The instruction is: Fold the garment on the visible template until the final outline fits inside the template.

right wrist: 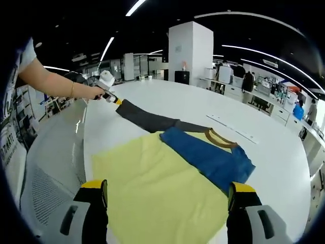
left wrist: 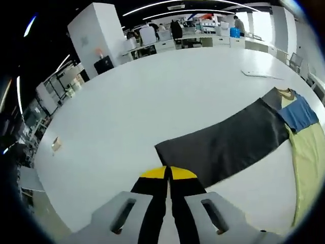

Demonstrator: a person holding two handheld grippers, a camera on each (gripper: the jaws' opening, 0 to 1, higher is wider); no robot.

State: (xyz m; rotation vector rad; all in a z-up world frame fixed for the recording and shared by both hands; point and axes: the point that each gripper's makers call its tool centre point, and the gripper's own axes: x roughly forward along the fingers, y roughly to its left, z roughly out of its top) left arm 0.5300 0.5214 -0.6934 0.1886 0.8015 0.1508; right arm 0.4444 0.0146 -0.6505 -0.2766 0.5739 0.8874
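Left gripper view: left gripper (left wrist: 168, 175) pinched tight, yellow tips together right at the cuff end of the dark sleeve (left wrist: 228, 142). Looks clamped on the cuff; cloth between the tips not clearly visible, so a judgement. Sleeve drawn out flat and straight across the white tabletop (left wrist: 152, 101), probably to take slack out ahead of swinging it back over the body. Garment (left wrist: 304, 152) runs off to the right: blue patch, tan collar, pale yellow body. 1 sleeve in sight here, 1 flat white strip lying further out on the tabletop (left wrist: 260, 74).

Right gripper view: right gripper (right wrist: 167, 195) spread wide, nothing between the tips, hovering low over the yellow body of the garment (right wrist: 162, 193) near its close edge. Likely placed to take or pin that edge next. Garment lies flat mid-tabletop (right wrist: 284, 173), collar away from the camera. Left gripper (right wrist: 112, 97) seen at far left in a person's hand (right wrist: 94, 93), on the sleeve (right wrist: 152, 121) end. Count: 1 garment, 1 extended sleeve, 2 grippers. No template outline discernible on the tabletop; fit cannot be judged. Fold barely begun.
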